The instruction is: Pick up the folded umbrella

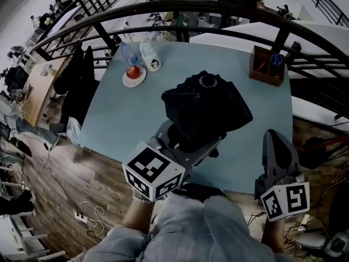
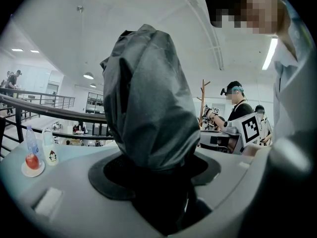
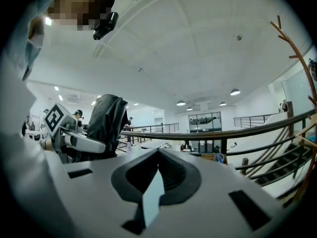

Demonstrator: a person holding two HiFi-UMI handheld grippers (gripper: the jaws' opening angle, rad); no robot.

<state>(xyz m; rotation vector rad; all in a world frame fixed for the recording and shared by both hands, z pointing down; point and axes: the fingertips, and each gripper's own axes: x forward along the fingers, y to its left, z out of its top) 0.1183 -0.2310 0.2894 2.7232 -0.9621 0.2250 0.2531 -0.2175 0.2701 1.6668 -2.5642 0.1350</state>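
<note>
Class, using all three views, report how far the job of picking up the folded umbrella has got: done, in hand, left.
Done: the left gripper is shut on the folded umbrella, whose black fabric rises from between its jaws. In hand: the umbrella looks held upright, clear of the blue table. The right gripper is shut and empty. Left: probably nothing but holding it steady.

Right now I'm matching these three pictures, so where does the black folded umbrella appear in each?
Head view: umbrella at centre.
Left gripper view: umbrella fills the middle.
Right gripper view: umbrella smaller, at left.
Shared landmark: the black railing behind it.
</note>
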